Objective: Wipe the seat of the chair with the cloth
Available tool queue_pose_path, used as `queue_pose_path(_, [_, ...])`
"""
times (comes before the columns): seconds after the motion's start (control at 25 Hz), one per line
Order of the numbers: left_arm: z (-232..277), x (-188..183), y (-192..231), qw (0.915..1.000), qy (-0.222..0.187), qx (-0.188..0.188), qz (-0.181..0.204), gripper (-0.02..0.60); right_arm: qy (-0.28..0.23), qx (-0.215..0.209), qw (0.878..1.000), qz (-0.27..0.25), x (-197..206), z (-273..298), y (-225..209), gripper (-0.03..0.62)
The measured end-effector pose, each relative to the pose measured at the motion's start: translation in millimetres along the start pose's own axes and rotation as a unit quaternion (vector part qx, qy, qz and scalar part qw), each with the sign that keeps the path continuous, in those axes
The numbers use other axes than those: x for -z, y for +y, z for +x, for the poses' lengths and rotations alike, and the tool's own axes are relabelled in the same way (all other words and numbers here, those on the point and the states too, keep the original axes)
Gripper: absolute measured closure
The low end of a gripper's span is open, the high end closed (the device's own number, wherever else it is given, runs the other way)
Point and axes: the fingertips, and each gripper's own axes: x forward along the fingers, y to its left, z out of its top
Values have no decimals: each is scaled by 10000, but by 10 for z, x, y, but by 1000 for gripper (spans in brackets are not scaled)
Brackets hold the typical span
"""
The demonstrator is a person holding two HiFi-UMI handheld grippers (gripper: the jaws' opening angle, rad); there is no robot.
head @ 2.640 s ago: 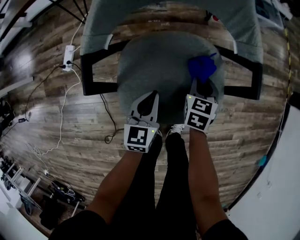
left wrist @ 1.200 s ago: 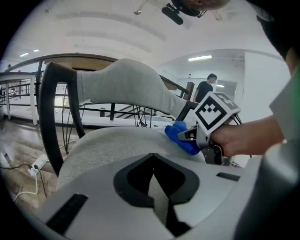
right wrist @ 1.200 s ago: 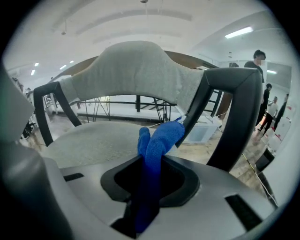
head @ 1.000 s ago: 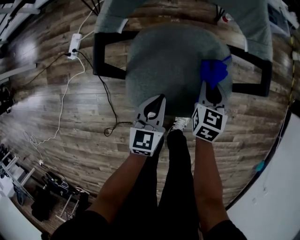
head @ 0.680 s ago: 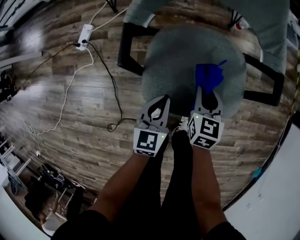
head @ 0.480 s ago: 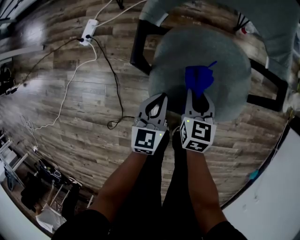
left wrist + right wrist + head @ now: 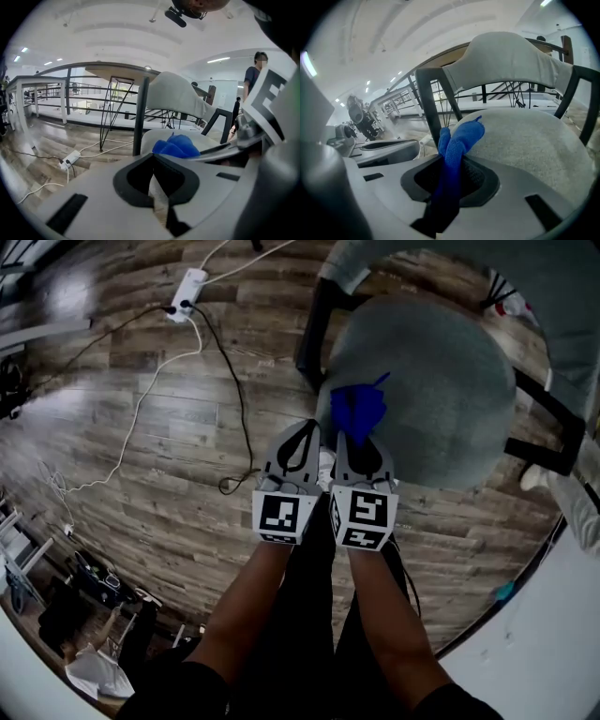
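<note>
The chair's round grey seat [image 7: 431, 390] fills the upper right of the head view. My right gripper [image 7: 359, 435] is shut on a blue cloth [image 7: 357, 409], which bunches up past the jaws at the seat's front left edge. In the right gripper view the cloth [image 7: 459, 140] runs up between the jaws, with the seat [image 7: 529, 140] behind it. My left gripper [image 7: 307, 432] hangs just left of the right one, off the seat's edge, shut with nothing in it. The left gripper view shows the cloth [image 7: 176, 146] just ahead and to the right.
Black armrests [image 7: 314, 324] [image 7: 553, 442] flank the seat, and the grey backrest [image 7: 511, 58] rises behind it. A white power strip [image 7: 187, 283] and cables [image 7: 230, 381] lie on the wooden floor at left. A person [image 7: 255, 70] stands far off.
My right gripper has swept the cloth leftward across the seat, from its right side to its front left edge, ending next to the left gripper. The left gripper stayed shut near the front edge.
</note>
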Motion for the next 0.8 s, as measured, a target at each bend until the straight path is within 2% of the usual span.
queue_pose_path(0.12, [-35, 38, 61, 10000, 15, -71, -31, 580, 97, 42, 9999, 57, 104, 44, 44, 507])
queue_pose_path(0.4, [-106, 117, 129, 9998, 112, -76, 161, 580, 164, 85, 9998, -38, 168, 75, -38, 507])
queue_pose_path(0.8, [-10, 123, -241, 9988, 190, 232, 394, 580, 26, 338, 9994, -116, 183, -106, -412, 507])
